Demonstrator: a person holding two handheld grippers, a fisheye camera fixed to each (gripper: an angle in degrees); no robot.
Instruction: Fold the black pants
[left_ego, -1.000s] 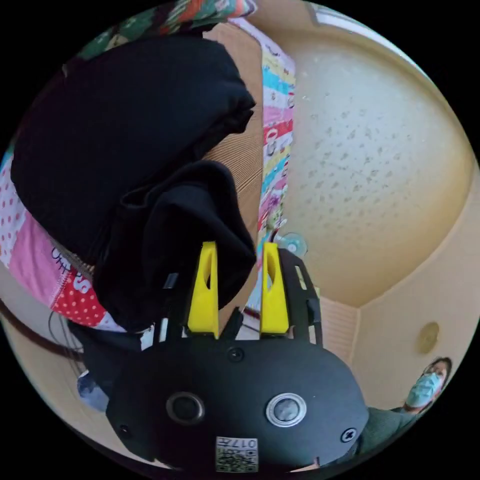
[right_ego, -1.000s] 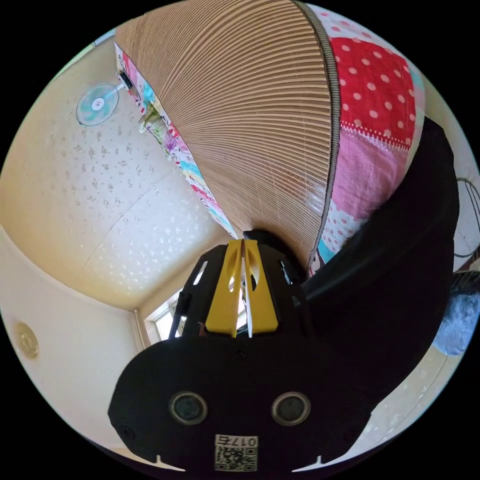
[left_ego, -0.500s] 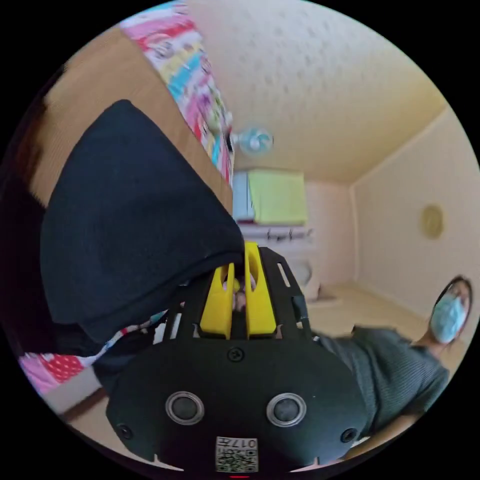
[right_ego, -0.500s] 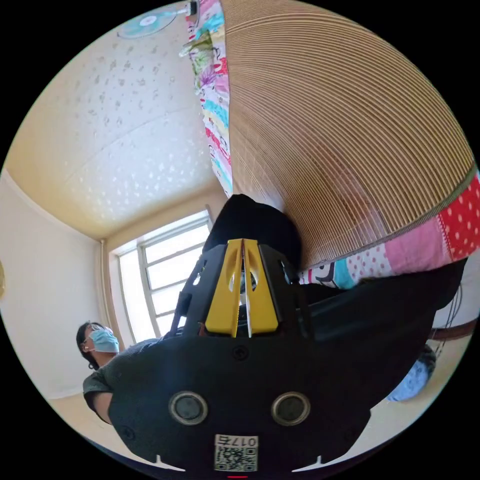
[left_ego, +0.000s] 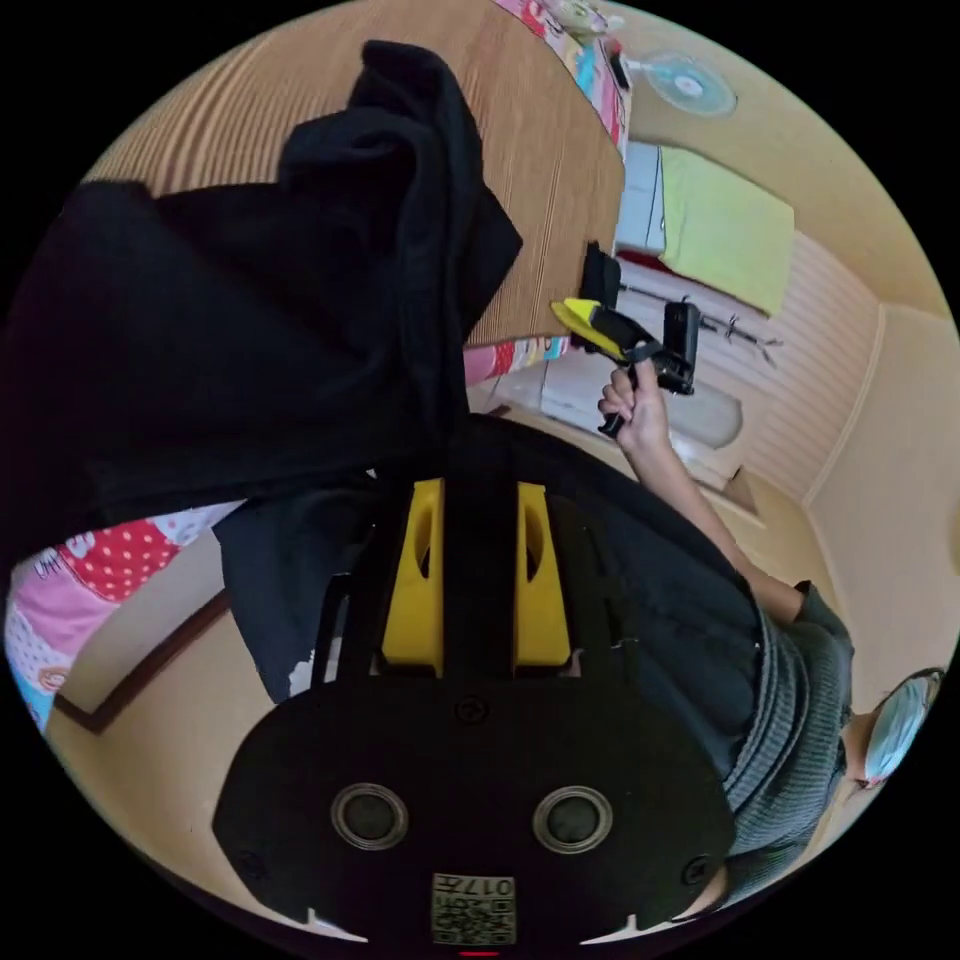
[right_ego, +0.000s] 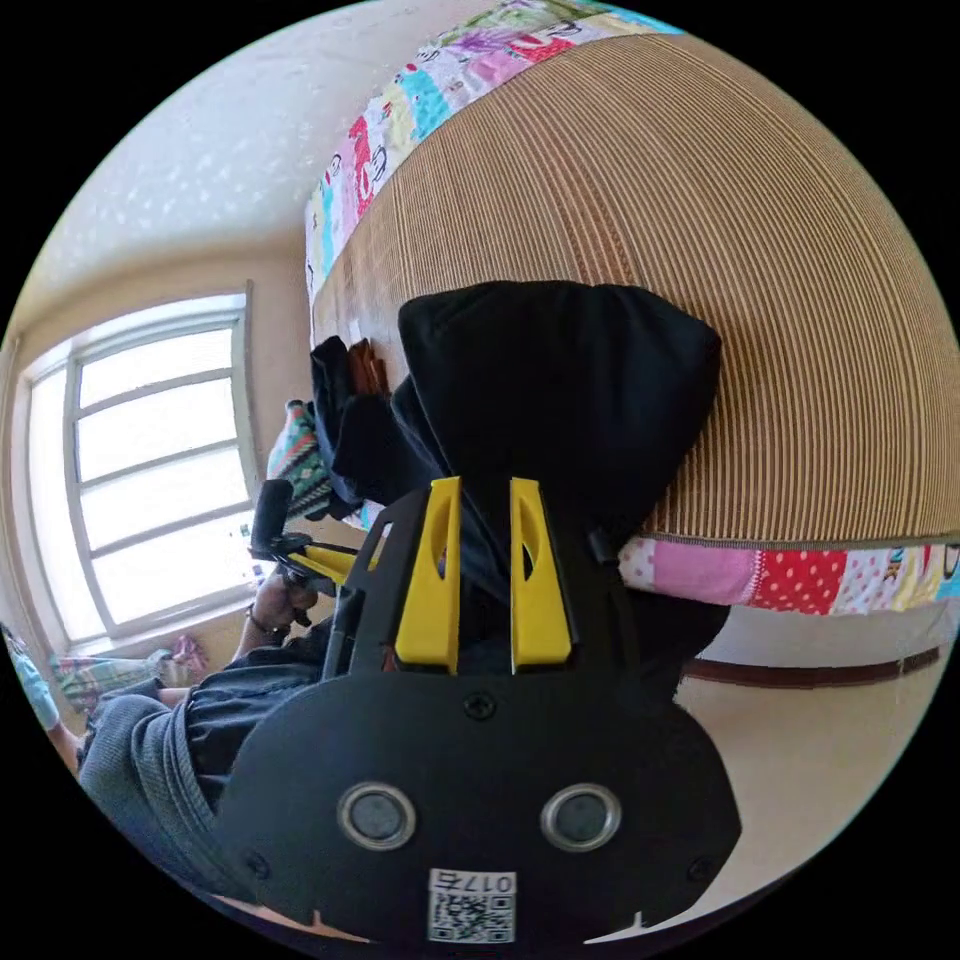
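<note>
Here both tongs, left (left_ego: 478, 490) and right (right_ego: 476, 490), stand parted and hold nothing. Beyond them the black pants (left_ego: 270, 310) lie heaped on the bed's woven mat (right_ego: 750, 280), one end draped over the edge, apparently released for rearranging.

one black pants (left_ego: 250, 300), two grippers, one fan (left_ego: 690, 85)
</note>
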